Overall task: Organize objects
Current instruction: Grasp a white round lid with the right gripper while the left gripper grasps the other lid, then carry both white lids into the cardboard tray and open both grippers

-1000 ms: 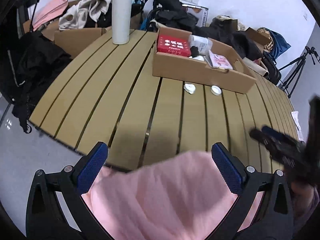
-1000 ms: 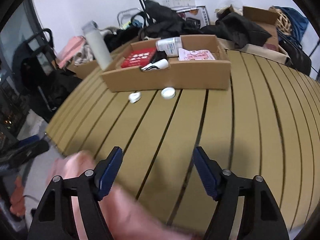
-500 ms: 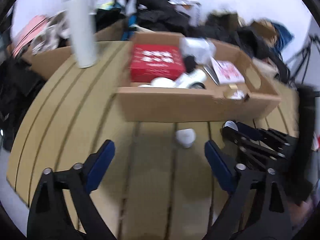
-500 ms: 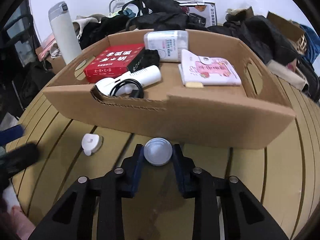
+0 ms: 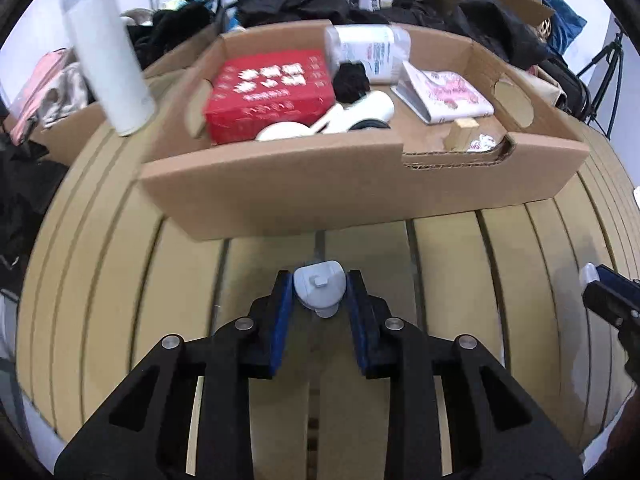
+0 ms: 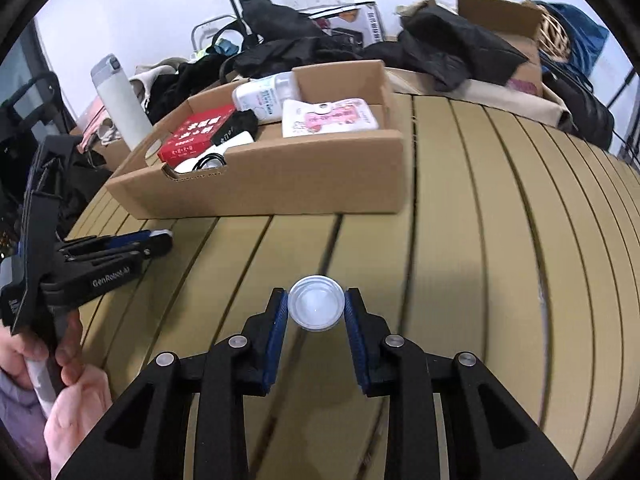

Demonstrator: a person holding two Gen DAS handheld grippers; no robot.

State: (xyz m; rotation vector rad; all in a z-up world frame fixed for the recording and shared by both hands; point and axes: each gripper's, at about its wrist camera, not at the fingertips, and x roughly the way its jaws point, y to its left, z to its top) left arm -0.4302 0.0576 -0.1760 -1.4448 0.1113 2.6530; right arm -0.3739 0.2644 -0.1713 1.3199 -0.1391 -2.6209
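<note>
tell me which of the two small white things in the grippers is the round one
The flat round lid in the right gripper. The piece in the left gripper is lumpy, with a stub sticking out.

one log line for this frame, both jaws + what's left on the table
left gripper: jaws just closed on white plug | right gripper: holding round cap | cardboard box: neither item in yet

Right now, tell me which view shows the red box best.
The left wrist view: the red box faces the camera inside the cardboard box, top and front side visible. The right wrist view shows it smaller, at an angle, partly behind the wall.
</note>
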